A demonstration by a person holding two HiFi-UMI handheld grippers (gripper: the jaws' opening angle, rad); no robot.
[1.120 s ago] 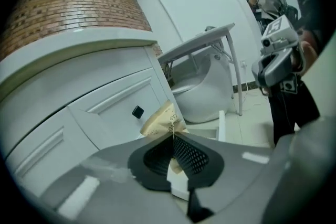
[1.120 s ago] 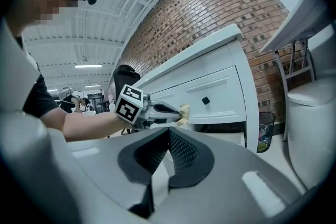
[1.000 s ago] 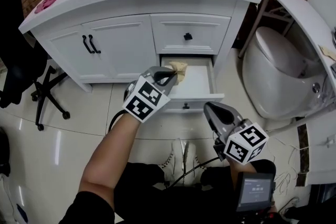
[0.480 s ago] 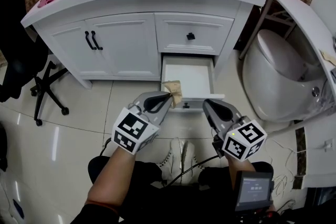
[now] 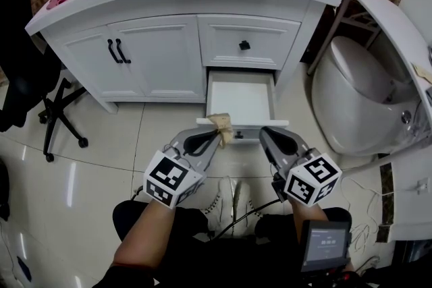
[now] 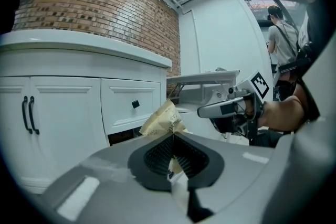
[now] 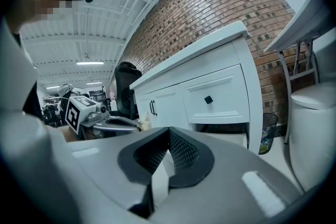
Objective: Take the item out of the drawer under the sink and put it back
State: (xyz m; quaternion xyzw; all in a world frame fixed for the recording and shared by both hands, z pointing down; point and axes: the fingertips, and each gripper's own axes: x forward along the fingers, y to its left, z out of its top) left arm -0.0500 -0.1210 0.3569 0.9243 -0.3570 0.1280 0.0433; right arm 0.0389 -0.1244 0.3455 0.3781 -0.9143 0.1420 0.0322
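Pulled back a touch nearer since a half-second ago, my left claw point(image 5: 216, 136) clamps the tan packet point(image 5: 221, 125) just over the open drawer's point(image 5: 240, 96) near lip, while my right claw point(image 5: 264, 133) hangs clenched, empty, to its right.

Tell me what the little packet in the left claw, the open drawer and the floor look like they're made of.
The packet looks like tan paper, matte, creased and crumpled, with dark print. The drawer looks like white painted wood or board with a smooth satin finish; which of the two is unclear. The floor looks like pale glossy tile, with joint lines and bright light reflections.
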